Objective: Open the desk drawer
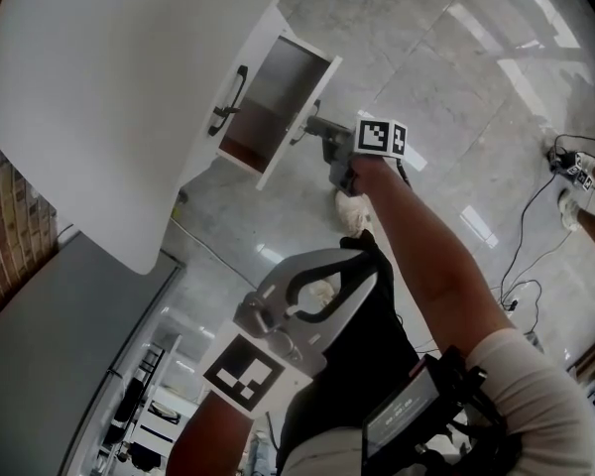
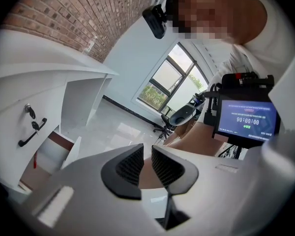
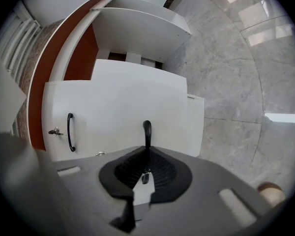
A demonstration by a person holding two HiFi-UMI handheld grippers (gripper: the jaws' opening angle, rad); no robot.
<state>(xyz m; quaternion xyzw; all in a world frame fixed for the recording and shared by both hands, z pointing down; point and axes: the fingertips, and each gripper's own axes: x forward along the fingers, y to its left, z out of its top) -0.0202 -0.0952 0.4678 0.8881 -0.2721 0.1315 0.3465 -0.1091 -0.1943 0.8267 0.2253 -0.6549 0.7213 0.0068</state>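
The white desk [image 1: 109,77] fills the upper left of the head view. Its lower drawer [image 1: 278,92] stands pulled out, showing a brown inside. My right gripper [image 1: 329,149] is at the drawer's white front panel [image 3: 137,102], shut on its black handle [image 3: 146,130]. The drawer beside it is closed, with its own black handle [image 3: 70,132] and a key [image 3: 54,131] in the lock. My left gripper [image 1: 362,266] is held low near the body, away from the desk. Its jaws [image 2: 147,163] are nearly together with nothing between them. The open drawer [image 2: 54,151] shows at the left gripper view's left.
Grey marble floor [image 1: 456,97] spreads around the desk. Cables and a power strip [image 1: 573,167] lie at the right. My shoe [image 1: 352,211] is below the drawer. A brick wall [image 1: 0,226] and a grey surface [image 1: 50,345] are at the left. An office chair [image 2: 179,116] stands by the window.
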